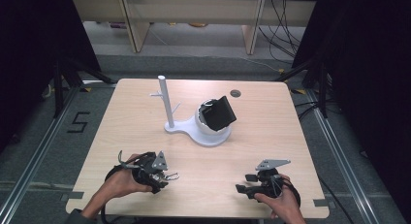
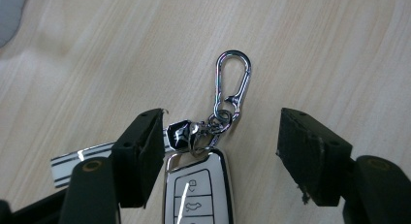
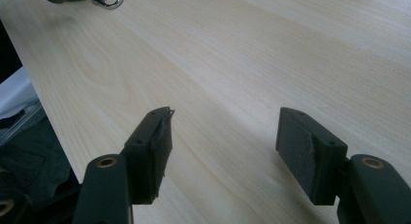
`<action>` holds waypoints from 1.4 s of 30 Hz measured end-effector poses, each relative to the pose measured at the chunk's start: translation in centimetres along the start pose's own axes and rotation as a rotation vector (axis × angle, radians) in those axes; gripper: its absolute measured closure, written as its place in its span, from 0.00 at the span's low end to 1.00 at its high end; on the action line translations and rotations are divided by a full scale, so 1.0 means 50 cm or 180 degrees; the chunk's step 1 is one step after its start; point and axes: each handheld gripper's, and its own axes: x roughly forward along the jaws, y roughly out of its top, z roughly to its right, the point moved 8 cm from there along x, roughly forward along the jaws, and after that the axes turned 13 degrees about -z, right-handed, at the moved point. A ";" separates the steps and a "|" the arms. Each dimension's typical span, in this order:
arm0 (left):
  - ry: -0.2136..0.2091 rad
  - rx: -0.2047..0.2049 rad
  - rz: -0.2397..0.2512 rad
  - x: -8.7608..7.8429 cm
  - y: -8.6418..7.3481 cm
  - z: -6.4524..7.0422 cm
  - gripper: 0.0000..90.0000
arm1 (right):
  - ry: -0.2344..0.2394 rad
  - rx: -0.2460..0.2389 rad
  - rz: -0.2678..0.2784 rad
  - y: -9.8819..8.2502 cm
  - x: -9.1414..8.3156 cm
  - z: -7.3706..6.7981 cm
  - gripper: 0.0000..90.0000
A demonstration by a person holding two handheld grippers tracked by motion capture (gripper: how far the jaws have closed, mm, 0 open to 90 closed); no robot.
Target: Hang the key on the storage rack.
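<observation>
Nearest the lens in the left gripper view lay the white and chrome car key fob with black buttons point(image 2: 197, 190), at the bottom centre of the frame between the two black jaws of the left gripper point(image 2: 220, 149). Its silver carabiner clip point(image 2: 232, 81) pointed up the frame, flat on the pale wood-grain desk point(image 2: 339, 49), and a white tag with black stripes point(image 2: 80, 161) stuck out at lower left behind one jaw. The jaws stood apart with clear gaps to the fob, so they were released, not pressing on it.

In the high view the left gripper point(image 1: 167, 175) sat at lower left of the frame, the right gripper point(image 1: 245, 183) at lower right. In its own view the right gripper point(image 3: 223, 146) had its jaws parted over bare desk, grasping nothing. A white peg stand with a round base point(image 1: 169, 107) stood at centre, a black box-like object point(image 1: 219, 112) resting in its bowl.

The step looked like picking up the key. Next, the jaws would likely need to clench squarely on the fob, leaving the clip free to hook onto a peg.
</observation>
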 end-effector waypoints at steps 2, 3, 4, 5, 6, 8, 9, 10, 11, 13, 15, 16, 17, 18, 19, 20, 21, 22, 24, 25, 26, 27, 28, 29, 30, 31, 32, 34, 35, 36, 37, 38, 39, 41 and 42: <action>-0.0041 0.0002 -0.0053 0.003 0.004 0.000 0.40 | 0.0019 -0.0038 0.0003 0.001 0.000 -0.002 0.43; -0.0049 0.0033 -0.0075 0.006 0.005 0.000 0.41 | 0.0049 -0.0002 -0.0018 0.001 -0.001 -0.007 0.43; -0.0066 0.0040 -0.0085 0.009 0.008 0.001 0.42 | 0.0042 -0.0096 0.0009 0.003 0.000 -0.006 0.43; -0.0084 0.0103 -0.0131 0.012 0.008 0.001 0.43 | 0.0046 -0.0056 0.0013 0.004 0.001 -0.008 0.43; -0.0086 0.0143 -0.0158 0.015 0.010 0.001 0.45 | 0.0083 -0.0046 -0.0002 0.003 0.002 -0.010 0.43; -0.0054 0.0202 -0.0214 0.020 0.014 0.000 0.48 | 0.0050 -0.0033 -0.0009 0.002 0.001 -0.008 0.43; -0.0041 0.0277 -0.0269 0.021 0.015 -0.002 0.50 | 0.0019 -0.0069 0.0011 0.003 0.002 -0.005 0.43; -0.0059 0.0271 -0.0304 0.021 0.017 -0.001 0.51 | 0.0041 -0.0022 0.0003 0.002 0.002 -0.007 0.43; -0.0042 0.0362 -0.0330 0.022 0.022 -0.005 0.51 | 0.0045 -0.0010 0.0000 0.002 0.002 -0.008 0.43; -0.0049 0.0419 -0.0417 0.023 0.025 -0.003 0.53 | 0.0036 -0.0059 0.0010 0.003 0.001 -0.006 0.43; -0.0075 0.0405 -0.0496 0.025 0.028 0.000 0.55 | 0.0060 -0.0023 0.0001 0.002 0.002 -0.009 0.43; -0.0060 0.0415 -0.0543 0.025 0.029 -0.002 0.57 | 0.0051 -0.0071 0.0016 0.004 0.003 -0.007 0.42; -0.0070 0.0408 -0.0557 0.027 0.030 -0.001 0.57 | 0.0049 -0.0049 -0.0002 0.002 0.002 -0.007 0.42; -0.0089 0.0418 -0.0571 0.028 0.031 0.000 0.58 | 0.0080 -0.0033 -0.0037 0.000 0.002 -0.010 0.42; -0.0081 0.0445 -0.0596 0.028 0.032 0.000 0.58 | 0.0089 -0.0058 -0.0034 0.000 0.003 -0.010 0.42; -0.0085 0.0448 -0.0615 0.027 0.032 0.000 0.59 | 0.0085 -0.0056 -0.0028 0.001 0.003 -0.011 0.42; -0.0092 0.0439 -0.0624 0.027 0.033 0.000 0.60 | 0.0082 -0.0105 -0.0013 0.002 0.003 -0.009 0.42; -0.0091 0.0445 -0.0639 0.026 0.034 -0.001 0.61 | 0.0086 -0.0046 -0.0030 0.001 0.002 -0.011 0.42; -0.0083 0.0484 -0.0679 0.027 0.036 0.000 0.63 | 0.0076 -0.0092 -0.0017 0.002 0.003 -0.009 0.42; -0.0052 0.0531 -0.0692 0.027 0.040 0.000 0.63 | 0.0095 -0.0069 -0.0031 0.001 0.003 -0.011 0.42; -0.0055 0.0551 -0.0717 0.027 0.042 0.001 0.63 | 0.0085 -0.0111 -0.0022 0.002 0.003 -0.009 0.42; -0.0053 0.0573 -0.0723 0.028 0.044 0.002 0.63 | 0.0086 -0.0114 -0.0019 0.003 0.004 -0.009 0.42; -0.0057 0.0593 -0.0761 0.028 0.045 0.004 0.63 | 0.0097 -0.0058 -0.0036 0.001 0.003 -0.011 0.42; -0.0065 0.0618 -0.0780 0.031 0.047 0.006 0.64 | 0.0094 -0.0089 -0.0029 0.002 0.004 -0.011 0.42; -0.0079 0.0651 -0.0811 0.033 0.048 0.008 0.64 | 0.0151 -0.0090 -0.0021 0.002 0.005 -0.014 0.42; -0.0084 0.0700 -0.0849 0.036 0.048 0.008 0.65 | 0.0111 -0.0120 -0.0033 0.002 0.004 -0.012 0.42; -0.0094 0.0694 -0.0855 0.035 0.050 0.009 0.66 | 0.0130 -0.0108 -0.0037 0.002 0.004 -0.013 0.42; -0.0081 0.0712 -0.0887 0.036 0.050 0.008 0.68 | 0.0097 -0.0115 -0.0020 0.003 0.003 -0.010 0.42; -0.0096 0.0721 -0.0910 0.037 0.049 0.010 0.68 | 0.0102 -0.0113 -0.0019 0.003 0.003 -0.011 0.42; -0.0097 0.0745 -0.0944 0.036 0.048 0.010 0.70 | 0.0107 -0.0118 -0.0018 0.002 0.003 -0.011 0.42; -0.0095 0.0746 -0.0965 0.037 0.047 0.009 0.70 | 0.0108 -0.0116 -0.0020 0.002 0.003 -0.011 0.42; -0.0100 0.0729 -0.0994 0.037 0.045 0.009 0.70 | 0.0110 -0.0117 -0.0025 0.002 0.003 -0.011 0.42; -0.0085 0.0731 -0.1015 0.037 0.045 0.007 0.69 | 0.0107 -0.0124 -0.0021 0.003 0.003 -0.011 0.42; -0.0144 0.0670 -0.1077 0.037 0.043 0.008 0.70 | 0.0132 -0.0126 -0.0022 0.003 0.004 -0.012 0.42; -0.0151 0.0658 -0.1110 0.037 0.044 0.004 0.71 | 0.0136 -0.0126 -0.0021 0.003 0.004 -0.013 0.42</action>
